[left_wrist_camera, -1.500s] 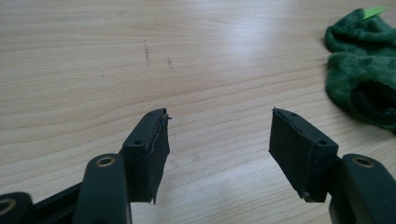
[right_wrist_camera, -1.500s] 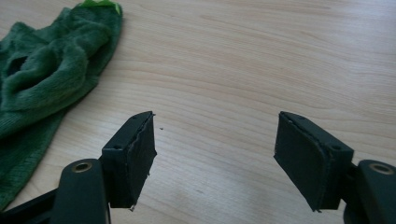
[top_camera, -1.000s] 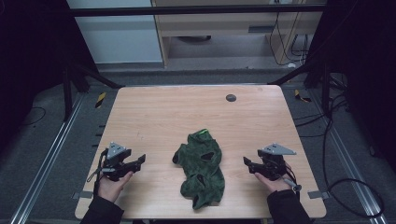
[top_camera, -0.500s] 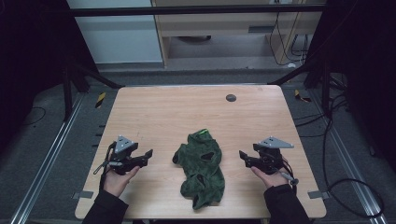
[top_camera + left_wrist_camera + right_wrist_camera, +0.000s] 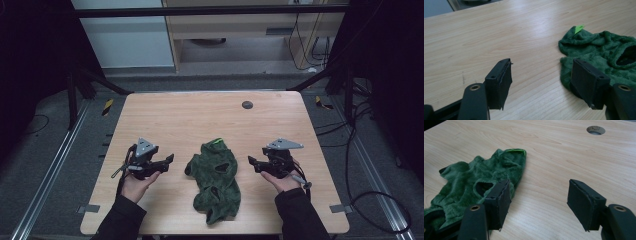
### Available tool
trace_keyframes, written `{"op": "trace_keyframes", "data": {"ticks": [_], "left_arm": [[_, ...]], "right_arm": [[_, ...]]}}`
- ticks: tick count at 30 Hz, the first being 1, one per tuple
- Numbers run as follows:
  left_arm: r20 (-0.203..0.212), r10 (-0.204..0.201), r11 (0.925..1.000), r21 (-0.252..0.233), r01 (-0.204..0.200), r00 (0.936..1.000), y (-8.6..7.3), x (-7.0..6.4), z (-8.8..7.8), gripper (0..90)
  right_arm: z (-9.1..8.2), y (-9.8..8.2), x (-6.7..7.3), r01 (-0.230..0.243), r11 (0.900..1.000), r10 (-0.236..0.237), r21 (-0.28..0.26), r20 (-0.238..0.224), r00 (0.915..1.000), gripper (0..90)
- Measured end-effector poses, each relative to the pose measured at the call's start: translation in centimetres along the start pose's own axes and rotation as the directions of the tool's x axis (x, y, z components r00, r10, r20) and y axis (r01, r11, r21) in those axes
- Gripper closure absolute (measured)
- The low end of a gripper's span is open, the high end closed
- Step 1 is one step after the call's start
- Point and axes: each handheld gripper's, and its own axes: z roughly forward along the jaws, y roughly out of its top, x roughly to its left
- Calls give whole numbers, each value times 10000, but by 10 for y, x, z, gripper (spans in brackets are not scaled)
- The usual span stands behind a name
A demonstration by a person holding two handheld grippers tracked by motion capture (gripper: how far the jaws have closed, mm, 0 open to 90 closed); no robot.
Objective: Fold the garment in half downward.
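Wooden tabletop (image 5: 165, 115) carrying a crumpled green garment (image 5: 216, 175) between two empty grippers.

Left gripper (image 5: 167, 161) is hovering beside the garment's left edge, jaws standing apart on nothing; right gripper (image 5: 251, 162) is mirroring it on the other side, jaws likewise apart. Each should be coming in low at a fold or hem, pinching one layer only, not the whole heap.

Both the left gripper (image 5: 170, 160) and the right gripper (image 5: 251, 161) sit farther toward twelve o'clock, slightly closer to the green garment (image 5: 216, 176).
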Motion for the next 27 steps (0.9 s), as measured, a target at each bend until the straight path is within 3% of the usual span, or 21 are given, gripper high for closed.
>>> {"op": "trace_keyframes", "data": {"ticks": [10, 27], "left_arm": [[371, 15, 9998, 186, -22, 9993, 13, -9, 18, 345], [672, 613, 9966, 515, -648, 9959, 27, -26, 52, 369]], "right_arm": [[14, 12, 1, 67, 9999, -67, 81, -30, 10000, 359], [40, 27, 5, 172, 9993, -166, 318, -165, 9997, 380]]}}
